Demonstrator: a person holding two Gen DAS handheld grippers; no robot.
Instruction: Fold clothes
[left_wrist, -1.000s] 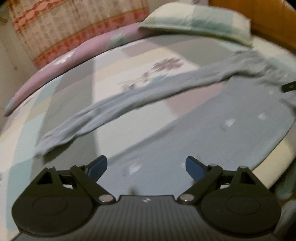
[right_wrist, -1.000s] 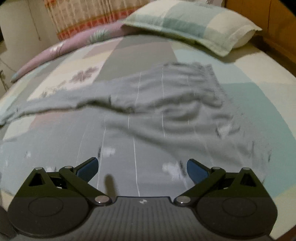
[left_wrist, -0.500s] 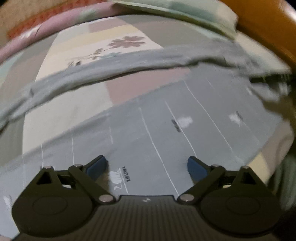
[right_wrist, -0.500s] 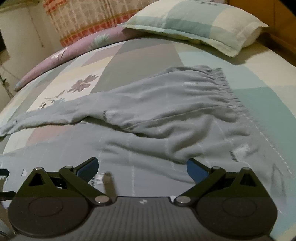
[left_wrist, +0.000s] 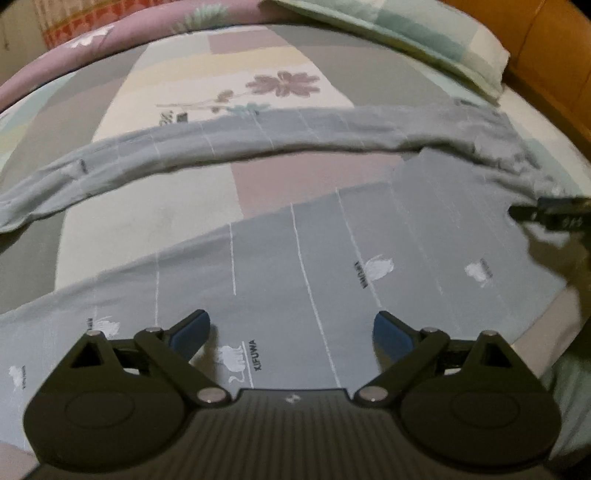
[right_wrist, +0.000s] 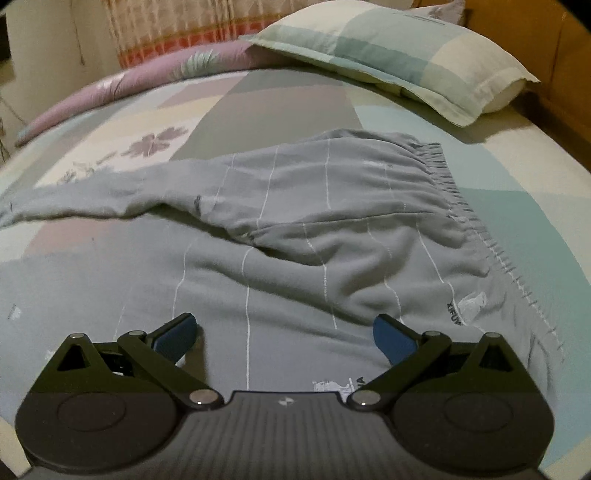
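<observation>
Since a second ago both views have closed in on the grey trousers (right_wrist: 303, 236), spread on the bed (right_wrist: 280, 99). The left gripper (left_wrist: 291, 328) and right gripper (right_wrist: 283, 328) hover above them, jaws wide open, gripping nothing. The far leg's cuff runs off the left edge; a dark object (left_wrist: 550, 214) at right is unclear.
</observation>
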